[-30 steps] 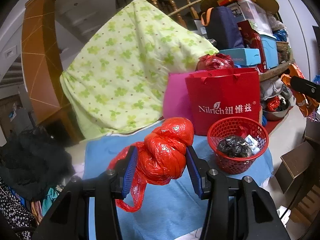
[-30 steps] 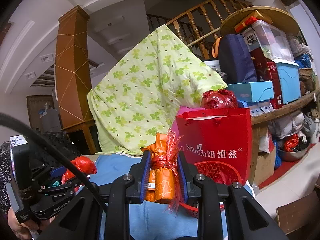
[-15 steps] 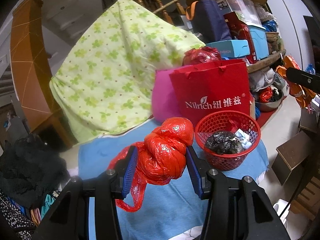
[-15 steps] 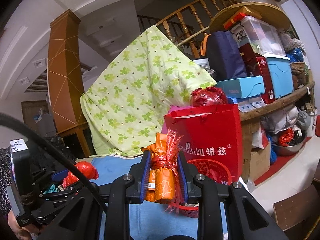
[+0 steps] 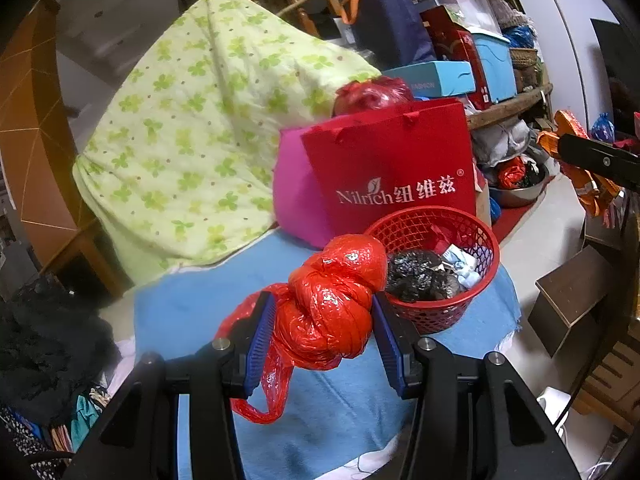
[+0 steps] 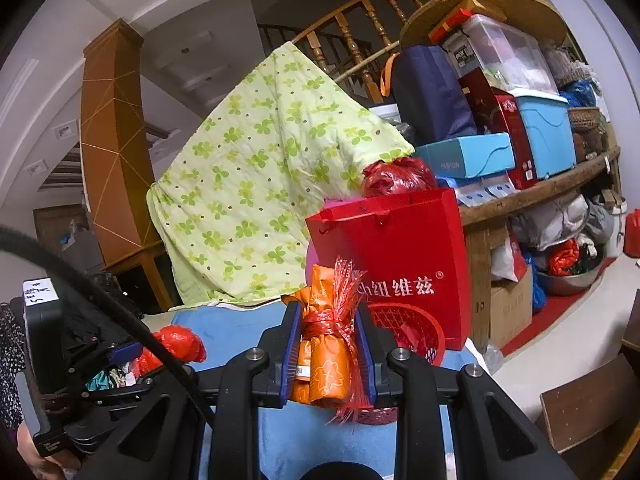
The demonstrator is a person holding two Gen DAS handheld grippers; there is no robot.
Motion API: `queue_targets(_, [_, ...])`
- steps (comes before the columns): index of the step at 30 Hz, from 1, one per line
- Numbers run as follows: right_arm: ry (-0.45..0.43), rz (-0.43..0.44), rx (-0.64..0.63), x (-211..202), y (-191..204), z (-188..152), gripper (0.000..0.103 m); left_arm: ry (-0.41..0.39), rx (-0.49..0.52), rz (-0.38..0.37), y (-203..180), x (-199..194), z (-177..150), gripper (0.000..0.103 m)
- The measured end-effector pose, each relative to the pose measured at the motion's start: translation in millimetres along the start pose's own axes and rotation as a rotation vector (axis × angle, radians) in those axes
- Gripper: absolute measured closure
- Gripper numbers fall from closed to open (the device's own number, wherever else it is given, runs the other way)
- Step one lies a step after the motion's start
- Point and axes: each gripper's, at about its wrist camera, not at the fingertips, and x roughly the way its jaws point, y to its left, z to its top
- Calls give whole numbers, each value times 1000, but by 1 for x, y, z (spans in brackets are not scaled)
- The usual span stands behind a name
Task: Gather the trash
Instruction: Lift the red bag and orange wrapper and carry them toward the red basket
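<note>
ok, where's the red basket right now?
Left wrist view: red basket sits right of centre on the blue cloth, directly in front of the red gift bag, just beyond the held red plastic bag.

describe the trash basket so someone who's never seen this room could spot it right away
Find the tall red gift bag with white lettering, standing on the blue cloth. Right in front of it, on the same cloth, sits the small red basket. It is the only round, open-mesh plastic container there, already holding dark crumpled trash and bits of wrapper.

Green clover-print quilt (image 6: 260, 184) over stair railing, red gift bag (image 6: 400, 248), blue cloth (image 5: 208, 312), stacked storage boxes (image 6: 548, 128)
</note>
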Motion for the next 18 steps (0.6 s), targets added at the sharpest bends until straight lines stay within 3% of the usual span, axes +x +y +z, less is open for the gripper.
queue_targets(18, [94, -21, 42, 30, -23, -22, 75, 85, 13, -70, -24, 46, -13, 52])
